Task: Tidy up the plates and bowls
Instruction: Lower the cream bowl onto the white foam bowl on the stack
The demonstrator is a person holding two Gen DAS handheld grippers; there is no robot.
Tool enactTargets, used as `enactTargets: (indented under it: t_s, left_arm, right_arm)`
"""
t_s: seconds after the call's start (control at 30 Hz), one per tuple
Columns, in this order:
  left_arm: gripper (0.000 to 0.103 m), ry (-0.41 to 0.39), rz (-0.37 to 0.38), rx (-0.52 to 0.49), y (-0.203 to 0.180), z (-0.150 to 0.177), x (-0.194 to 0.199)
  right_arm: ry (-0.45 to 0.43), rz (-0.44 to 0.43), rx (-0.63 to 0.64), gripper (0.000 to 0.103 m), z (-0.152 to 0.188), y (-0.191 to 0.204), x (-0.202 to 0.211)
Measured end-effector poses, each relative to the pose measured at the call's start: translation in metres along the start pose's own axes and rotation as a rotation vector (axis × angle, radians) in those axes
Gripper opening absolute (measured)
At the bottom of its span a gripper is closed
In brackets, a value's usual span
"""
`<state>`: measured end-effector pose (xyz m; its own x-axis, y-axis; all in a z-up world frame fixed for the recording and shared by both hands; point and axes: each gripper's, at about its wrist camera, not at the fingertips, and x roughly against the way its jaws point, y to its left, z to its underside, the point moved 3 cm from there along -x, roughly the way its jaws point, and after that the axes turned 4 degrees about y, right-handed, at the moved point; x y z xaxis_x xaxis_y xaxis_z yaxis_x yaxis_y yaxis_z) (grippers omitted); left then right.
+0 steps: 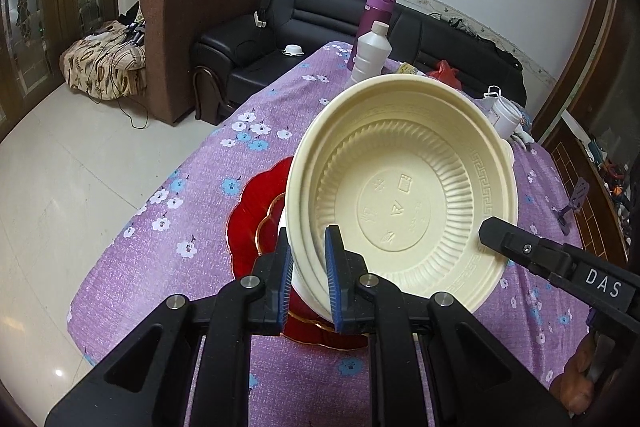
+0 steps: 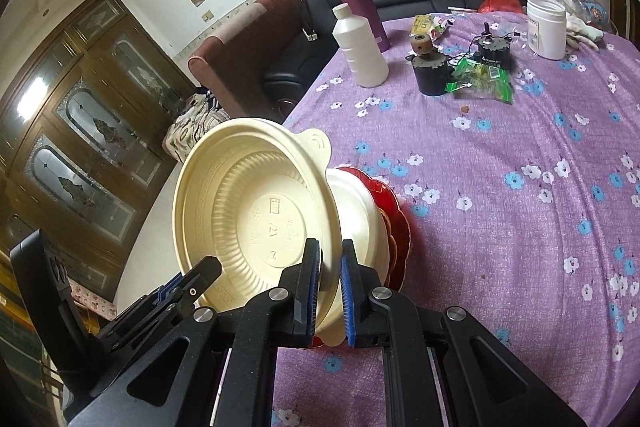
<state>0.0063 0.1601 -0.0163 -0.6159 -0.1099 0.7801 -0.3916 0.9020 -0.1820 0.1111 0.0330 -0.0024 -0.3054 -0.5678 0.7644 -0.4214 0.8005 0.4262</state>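
Closest in, both grippers are clamped on the same cream plastic bowl [image 1: 404, 187], a round ribbed thing with a key-pattern band under the rim and a small tab handle. The left gripper [image 1: 308, 275] pinches the rim on one side, the right gripper [image 2: 330, 291] pinches the opposite edge, blue pads pressed tight against the plastic. The bowl is tilted, its moulded underside facing both cameras, just above a white bowl [image 2: 356, 219] that sits on a red scalloped plate with a gold rim [image 1: 256, 219]. So I count two bowls and one plate.

All this is over a desk covered in a purple cloth with blue and white flowers [image 2: 500, 207]. Farther back on it: one white plastic bottle [image 2: 360, 47], one purple flask [image 2: 356, 3], one white tub [image 2: 546, 27], two dark motor-looking parts [image 2: 432, 73] and a green snack packet [image 2: 484, 77].

Beyond the desk there's a black leather sofa [image 1: 280, 27], a brown armchair [image 1: 192, 11], a pale tiled floor [image 1: 72, 167] and a dark wooden cabinet with glass doors [image 2: 80, 131].
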Motion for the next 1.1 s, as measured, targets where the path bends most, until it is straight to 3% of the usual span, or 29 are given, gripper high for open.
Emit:
enactTargets:
  t_s: [1.1]
  left_arm:
    - [0.014, 0.035, -0.014, 0.001, 0.001, 0.001, -0.017]
  right_arm:
    - [0.034, 0.022, -0.007, 0.01, -0.003, -0.003, -0.017]
